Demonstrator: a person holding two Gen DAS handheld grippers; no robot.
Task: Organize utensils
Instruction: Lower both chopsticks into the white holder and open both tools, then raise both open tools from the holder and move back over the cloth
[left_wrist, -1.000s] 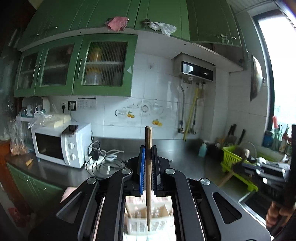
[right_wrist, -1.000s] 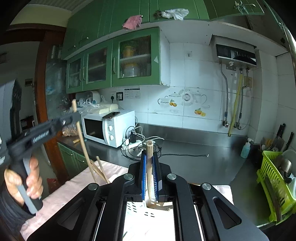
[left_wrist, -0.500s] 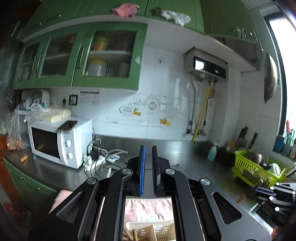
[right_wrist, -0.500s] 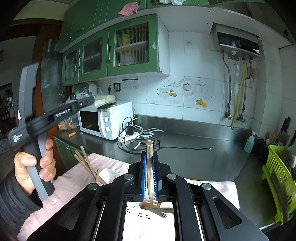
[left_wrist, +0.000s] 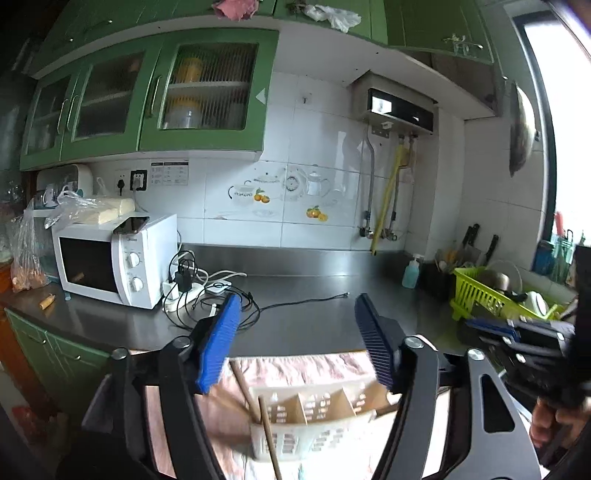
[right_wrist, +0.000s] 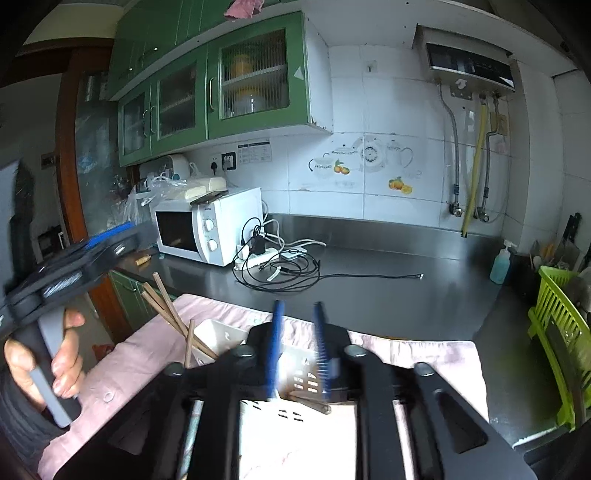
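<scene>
White plastic makes up the utensil basket (left_wrist: 314, 424), which sits on a pink cloth (left_wrist: 295, 365) on the dark counter (left_wrist: 314, 306), right under both grippers. The left gripper (left_wrist: 295, 347) has its blue pads spread wide and opening, with nothing between them. One brown chopstick (left_wrist: 269, 439) leans in the basket just below it. The right gripper (right_wrist: 298, 347) is opening too — its pads stand a little apart, and I see nothing pinched there.

I think this is the letting-go step: each stick is now dropped into its slot. Next, both hands likely need to lift clear and go find another utensil.

Only the left view shows the slots inside the basket. The right view shows other things — more chopsticks (right_wrist: 166, 310) sticking up at the basket's left end, a pale spatula (right_wrist: 303, 384) lying below its pads, and the person's hand (right_wrist: 40, 365) holding the left gripper's handle.
</scene>
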